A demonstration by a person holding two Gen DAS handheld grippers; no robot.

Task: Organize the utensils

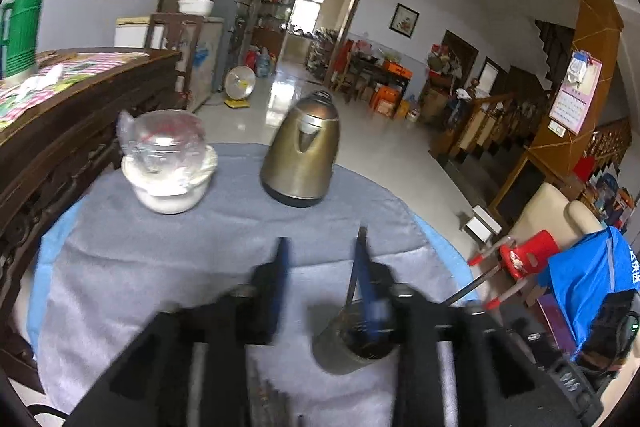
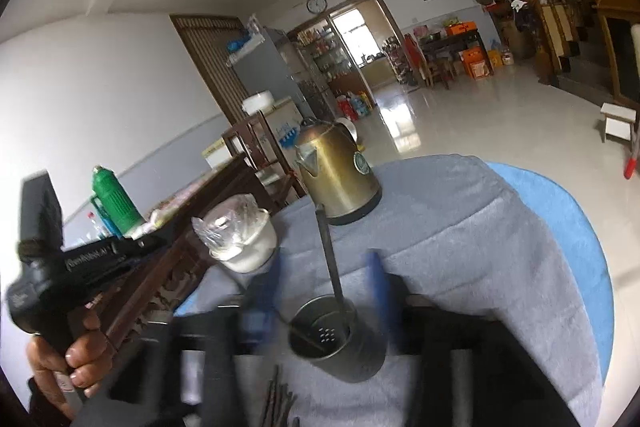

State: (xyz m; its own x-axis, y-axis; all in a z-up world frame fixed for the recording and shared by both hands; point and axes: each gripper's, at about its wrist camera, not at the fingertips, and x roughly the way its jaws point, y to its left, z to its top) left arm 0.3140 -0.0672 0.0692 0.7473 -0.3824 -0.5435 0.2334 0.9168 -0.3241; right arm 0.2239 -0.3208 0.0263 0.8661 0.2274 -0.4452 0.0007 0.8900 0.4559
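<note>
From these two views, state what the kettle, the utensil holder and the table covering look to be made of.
Kettle: likely brushed metal, bronze-gold sheen with soft highlights; the base band looks like dark plastic.
Utensil holder: probably dull grey metal, thin rim, holes punched in its wall.
Table covering: grey napped fabric, matte and fuzzy, lying over a blue layer.

Both wrist views low over the grey cloth (image 1: 160,267), facing the shared kettle (image 1: 301,155) and room beyond.

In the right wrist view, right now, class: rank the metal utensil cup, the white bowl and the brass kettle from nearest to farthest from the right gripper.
1. Metal utensil cup: at the right gripper, between its fingers.
2. White bowl: farther, left.
3. Brass kettle: farthest, at the table's far edge.
</note>
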